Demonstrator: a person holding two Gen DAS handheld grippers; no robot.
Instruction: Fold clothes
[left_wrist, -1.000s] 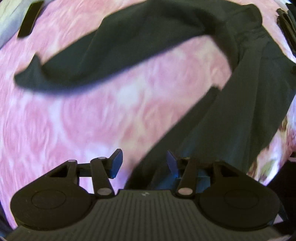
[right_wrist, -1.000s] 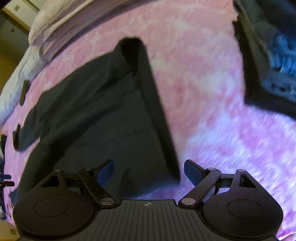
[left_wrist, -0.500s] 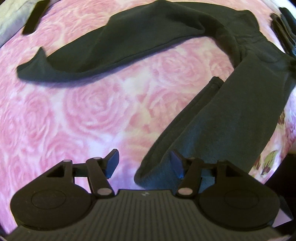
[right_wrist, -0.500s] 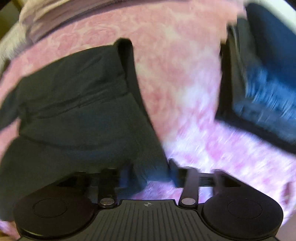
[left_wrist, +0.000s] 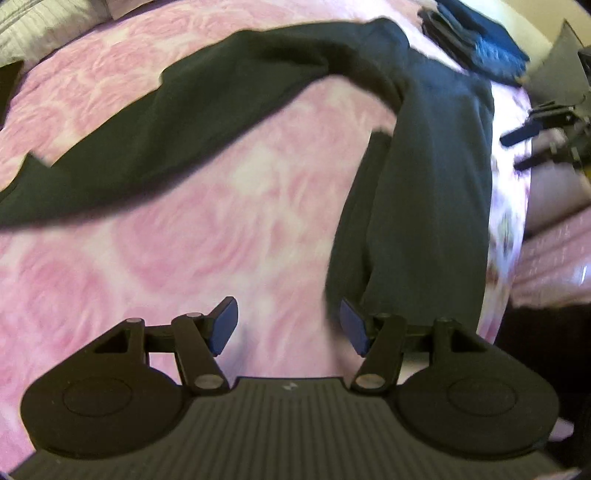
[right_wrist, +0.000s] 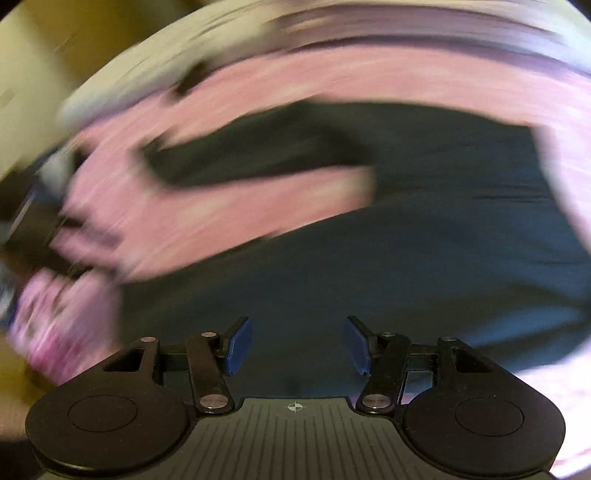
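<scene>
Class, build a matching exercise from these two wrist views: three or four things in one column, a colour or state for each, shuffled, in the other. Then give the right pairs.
Column 1:
1. trousers
2. bedspread
3. left gripper
4. folded pile

Column 2:
A. pink, rose pattern
B. open, nothing between the pads
C. dark, legs spread apart
D. stacked at the far edge

Pairs: 1-C, 2-A, 3-B, 4-D

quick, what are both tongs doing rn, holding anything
Left tongs: open, empty, above the pink bedspread.
Right tongs: open, empty, above the dark garment.
</scene>
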